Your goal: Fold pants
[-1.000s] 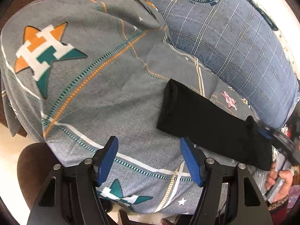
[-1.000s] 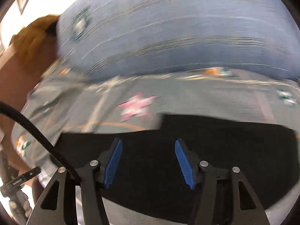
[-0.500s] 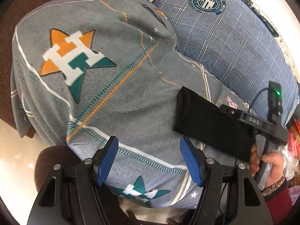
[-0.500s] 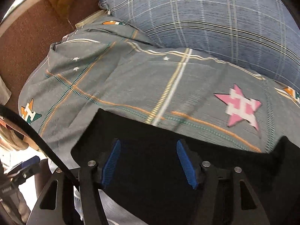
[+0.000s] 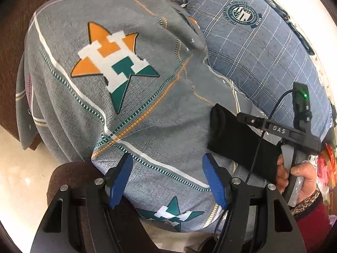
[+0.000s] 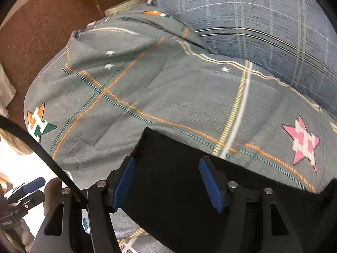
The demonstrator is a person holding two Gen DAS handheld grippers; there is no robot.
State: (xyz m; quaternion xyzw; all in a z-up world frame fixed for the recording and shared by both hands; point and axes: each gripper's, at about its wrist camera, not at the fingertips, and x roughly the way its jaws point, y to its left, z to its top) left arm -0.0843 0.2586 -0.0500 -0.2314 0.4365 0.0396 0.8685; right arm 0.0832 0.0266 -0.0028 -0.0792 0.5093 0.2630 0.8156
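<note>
The black pants (image 5: pixel 238 141) lie folded into a flat rectangle on a grey patterned bedsheet (image 5: pixel 147 116). In the left wrist view they sit to the right of my left gripper (image 5: pixel 167 180), which is open, empty and apart from them, near the sheet's front edge. My right gripper (image 6: pixel 167 186) is open and hovers just above the folded pants (image 6: pixel 179 189), near their left end. The right gripper's body (image 5: pixel 280 130) shows in the left wrist view above the pants, held by a hand (image 5: pixel 299 175).
A blue plaid pillow (image 5: pixel 263 48) lies along the far right side of the sheet. Brown upholstery (image 6: pixel 35 27) borders the sheet on the left. Light floor (image 5: pixel 19 168) shows below the sheet's hanging edge. The left gripper (image 6: pixel 23 191) shows at the lower left of the right wrist view.
My left gripper has pulled back and left, away from the pants. My right gripper has shifted left along the folded pants, towards their left end. Both stayed open.
</note>
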